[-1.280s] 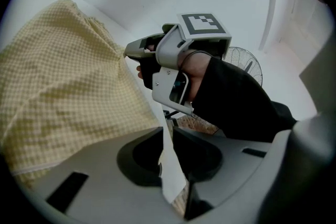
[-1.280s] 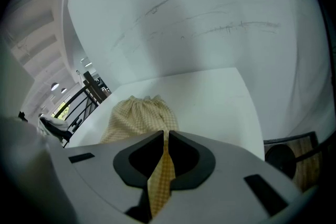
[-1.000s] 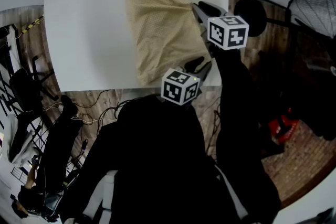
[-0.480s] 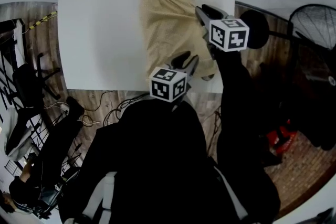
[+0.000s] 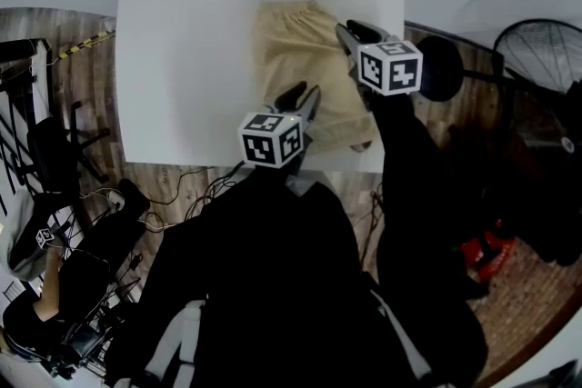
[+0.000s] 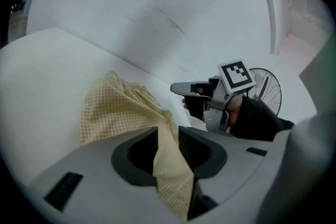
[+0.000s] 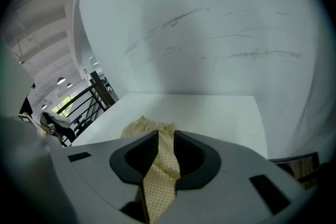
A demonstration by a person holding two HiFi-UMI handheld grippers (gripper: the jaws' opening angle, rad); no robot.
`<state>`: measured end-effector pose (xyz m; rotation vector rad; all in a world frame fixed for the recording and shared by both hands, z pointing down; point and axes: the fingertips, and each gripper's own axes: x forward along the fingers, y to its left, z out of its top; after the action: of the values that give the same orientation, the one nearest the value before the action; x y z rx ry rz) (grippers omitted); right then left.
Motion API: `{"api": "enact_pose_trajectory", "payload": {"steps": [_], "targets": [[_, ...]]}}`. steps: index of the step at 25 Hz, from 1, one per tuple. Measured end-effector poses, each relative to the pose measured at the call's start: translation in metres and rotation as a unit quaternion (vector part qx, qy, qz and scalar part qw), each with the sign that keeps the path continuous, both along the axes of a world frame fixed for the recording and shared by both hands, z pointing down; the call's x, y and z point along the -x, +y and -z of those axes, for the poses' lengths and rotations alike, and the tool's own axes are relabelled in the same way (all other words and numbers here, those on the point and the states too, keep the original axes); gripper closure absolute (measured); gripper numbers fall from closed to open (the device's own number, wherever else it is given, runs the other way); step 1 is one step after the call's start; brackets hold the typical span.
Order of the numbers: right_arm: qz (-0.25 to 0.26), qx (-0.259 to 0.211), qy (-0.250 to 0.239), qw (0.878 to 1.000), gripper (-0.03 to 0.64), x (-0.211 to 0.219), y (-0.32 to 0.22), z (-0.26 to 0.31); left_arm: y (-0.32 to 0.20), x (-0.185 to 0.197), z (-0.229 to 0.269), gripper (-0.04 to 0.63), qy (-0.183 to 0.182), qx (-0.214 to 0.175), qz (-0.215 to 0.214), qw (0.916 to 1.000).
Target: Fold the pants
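We work on the white table point(image 5: 182, 59), which carries the pale yellow pants point(image 5: 296, 50) on its right half, with the gathered waistband toward the far edge and the leg ends reaching the near edge. We judge the fold to be under way: both grippers hold the same long side of the garment, presumably so that side can be carried across as one straight line. The left gripper point(image 5: 297, 95) is clamped on a pinch of fabric toward the near end of the pants; its own view shows cloth caught between the jaws and hanging below them. The right gripper point(image 5: 347, 34) is likewise clamped on fabric at the right edge, nearer the waistband. We cannot tell how many layers each pinch contains. The marker cube point(image 5: 270, 139) covers part of the near hem, and the person's dark sleeve point(image 5: 405, 159) hides the table's near right corner
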<state>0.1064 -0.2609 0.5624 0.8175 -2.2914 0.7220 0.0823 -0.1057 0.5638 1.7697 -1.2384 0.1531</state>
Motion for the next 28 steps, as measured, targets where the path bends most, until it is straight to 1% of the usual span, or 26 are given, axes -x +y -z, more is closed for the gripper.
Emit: {"api": "enact_pose_trajectory", "payload": {"steps": [5, 9, 13, 21, 25, 28], "targets": [[0.007, -0.005, 0.002, 1.0, 0.543, 0.008, -0.001, 0.006, -0.018, 0.043, 0.007, 0.488, -0.026, -0.006, 0.035, 0.9991], [0.007, -0.005, 0.009, 1.0, 0.543, 0.016, -0.004, 0.002, -0.033, 0.075, 0.01, 0.488, -0.043, -0.013, 0.053, 0.9976], [0.007, -0.008, 0.014, 1.0, 0.543, 0.014, -0.003, 0.002, -0.042, 0.089, 0.015, 0.488, -0.062, -0.02, 0.059, 0.9961], [0.001, -0.008, 0.033, 0.999, 0.543, 0.013, -0.005, -0.01, -0.065, 0.122, 0.011, 0.488, -0.09, -0.024, 0.074, 0.9929], [-0.006, 0.002, 0.035, 0.999, 0.543, 0.021, -0.012, -0.023, -0.084, 0.143, -0.003, 0.488, -0.103, -0.015, 0.075, 0.9918], [-0.006, 0.001, 0.055, 0.998, 0.543, 0.025, -0.018, -0.037, -0.096, 0.158, -0.015, 0.488, -0.109, -0.005, 0.074, 0.9913]]}}
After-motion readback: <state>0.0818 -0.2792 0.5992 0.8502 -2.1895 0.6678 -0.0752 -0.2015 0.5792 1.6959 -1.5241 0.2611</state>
